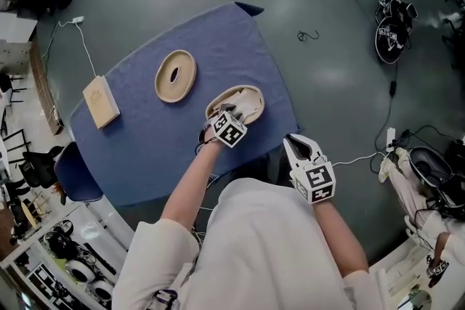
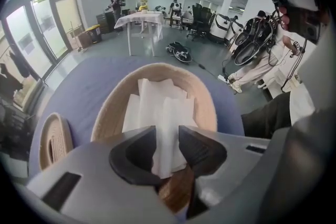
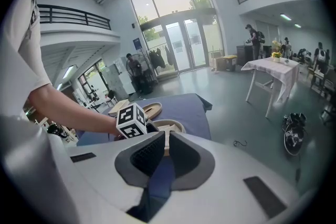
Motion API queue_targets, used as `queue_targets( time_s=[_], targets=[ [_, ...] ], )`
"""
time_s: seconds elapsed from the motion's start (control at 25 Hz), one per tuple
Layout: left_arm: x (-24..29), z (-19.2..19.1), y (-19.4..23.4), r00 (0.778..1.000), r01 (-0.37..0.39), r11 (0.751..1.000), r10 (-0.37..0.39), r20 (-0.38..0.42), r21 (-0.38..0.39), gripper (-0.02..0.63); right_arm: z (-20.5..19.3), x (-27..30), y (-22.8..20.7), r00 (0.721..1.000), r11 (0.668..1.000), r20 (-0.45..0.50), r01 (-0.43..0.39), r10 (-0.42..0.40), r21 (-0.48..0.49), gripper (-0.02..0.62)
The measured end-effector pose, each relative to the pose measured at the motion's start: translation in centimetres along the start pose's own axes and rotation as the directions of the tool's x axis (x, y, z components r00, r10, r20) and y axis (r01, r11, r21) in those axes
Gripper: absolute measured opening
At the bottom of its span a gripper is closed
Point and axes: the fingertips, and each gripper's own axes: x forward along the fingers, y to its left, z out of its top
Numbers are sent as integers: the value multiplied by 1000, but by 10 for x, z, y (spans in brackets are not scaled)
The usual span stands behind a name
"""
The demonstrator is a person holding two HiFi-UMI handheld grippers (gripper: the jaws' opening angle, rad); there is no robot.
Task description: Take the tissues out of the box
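At the centre of the head view, the left tongs [image 2: 167,139] hang over the open oval box [image 2: 112,107] on the blue worktop [image 1: 145,156]. They are spread, with an upright fold of the tissues [image 2: 157,97] between them. The right tongs [image 3: 164,145], lower right, stand slightly apart and empty.
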Motion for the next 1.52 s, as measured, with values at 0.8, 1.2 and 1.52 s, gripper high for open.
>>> queue_targets(
  time_s=[0.8, 1.2, 1.52],
  targets=[
    [-64, 9, 7, 960, -137, 987, 154, 234, -87, 12, 9, -10, -6, 999, 999, 21, 27, -27, -32, 48],
    [-109, 7, 13, 897, -186, 957, 258, 358, -223, 12, 15, -20, 8, 999, 997, 44, 19, -16, -73, 48],
    [-153, 4, 10, 839, -199, 931, 322, 438, -305, 12, 18, -34, 21, 998, 994, 66, 23, -16, -103, 48]
  ],
)
